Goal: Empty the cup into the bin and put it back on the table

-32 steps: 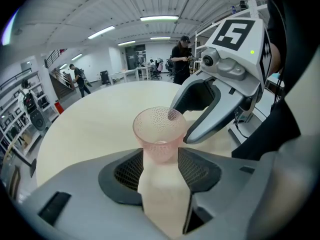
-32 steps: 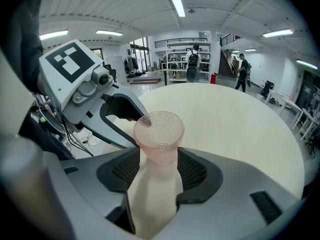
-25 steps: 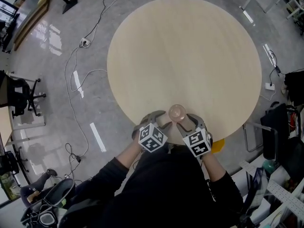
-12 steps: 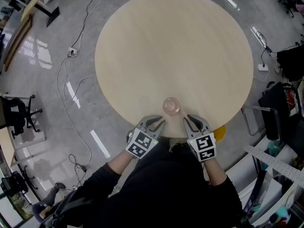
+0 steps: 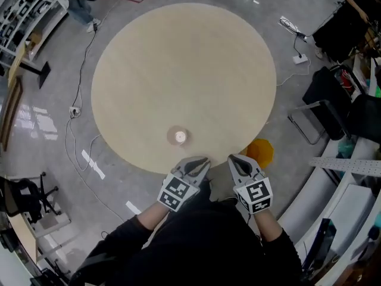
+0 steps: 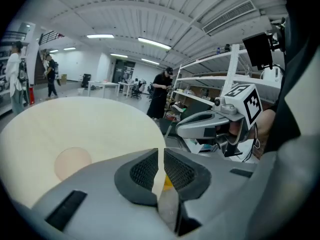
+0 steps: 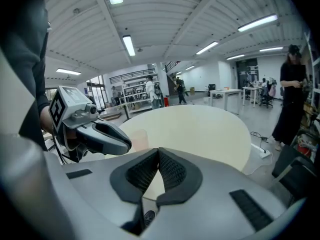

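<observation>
A small translucent pink cup (image 5: 179, 137) stands upright on the round pale wooden table (image 5: 178, 58), close to its near edge. It also shows as a faint pink cup (image 6: 73, 163) at the lower left of the left gripper view. Both grippers hang off the table's near edge, apart from the cup. My left gripper (image 5: 201, 162) is below and to the right of the cup. Its jaws have just been closing, leaving only a thin slit with nothing between them. The jaws of my right gripper (image 5: 237, 161) have also just closed, empty, and their pads meet. A yellow bin (image 5: 260, 151) pokes out from under the table's edge beside the right gripper.
A black chair (image 5: 324, 115) and shelving stand to the right of the table. Cables and a power strip (image 5: 299, 58) lie on the grey floor around it. An office chair (image 5: 24, 195) is at the lower left. People stand far off in the room.
A second ago both grippers stood open on either side of the cup. They have since drawn back off the table edge and their jaws have closed. The cup stays alone on the table.
</observation>
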Available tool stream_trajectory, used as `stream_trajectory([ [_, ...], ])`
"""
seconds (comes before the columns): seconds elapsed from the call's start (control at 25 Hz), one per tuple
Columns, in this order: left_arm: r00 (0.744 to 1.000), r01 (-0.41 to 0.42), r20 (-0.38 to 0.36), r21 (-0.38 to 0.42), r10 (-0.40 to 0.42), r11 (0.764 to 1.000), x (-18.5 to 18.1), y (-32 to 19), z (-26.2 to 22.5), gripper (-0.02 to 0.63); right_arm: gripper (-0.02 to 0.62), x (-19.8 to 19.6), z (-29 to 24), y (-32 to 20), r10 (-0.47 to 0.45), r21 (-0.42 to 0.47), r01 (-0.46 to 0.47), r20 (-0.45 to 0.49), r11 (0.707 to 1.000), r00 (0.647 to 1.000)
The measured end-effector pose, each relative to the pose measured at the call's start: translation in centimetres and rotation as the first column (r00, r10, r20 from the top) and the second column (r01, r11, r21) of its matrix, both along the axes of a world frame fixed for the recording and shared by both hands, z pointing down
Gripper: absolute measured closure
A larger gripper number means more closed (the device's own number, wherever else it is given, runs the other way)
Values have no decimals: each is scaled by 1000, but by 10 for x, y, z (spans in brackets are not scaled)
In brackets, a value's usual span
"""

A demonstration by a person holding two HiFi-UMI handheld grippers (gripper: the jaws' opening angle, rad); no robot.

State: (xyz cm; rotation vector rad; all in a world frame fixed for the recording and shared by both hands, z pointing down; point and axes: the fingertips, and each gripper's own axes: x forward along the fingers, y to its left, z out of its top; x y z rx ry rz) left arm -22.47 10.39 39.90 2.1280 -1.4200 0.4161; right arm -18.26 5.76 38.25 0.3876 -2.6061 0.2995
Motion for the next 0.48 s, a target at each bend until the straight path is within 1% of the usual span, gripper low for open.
stream_trajectory([
  [0.12,996,-85,-3,33,86,996,57,-13,-12,552,578,60,-6,0,98,1,-98,12,995,995],
  [0.2,988,-152,-10,52,153,987,101,-16,-20,552,578,107,-8,2,176,1,-176,17,984,984],
  [0.36,958,-283,-11,82,285,955,186,-12,-30,552,578,193,-13,7,323,8,-323,42,946,946],
  [0.48,933,-359,-4,94,361,929,240,-3,-32,552,578,249,-15,16,413,1,-414,66,910,908],
])
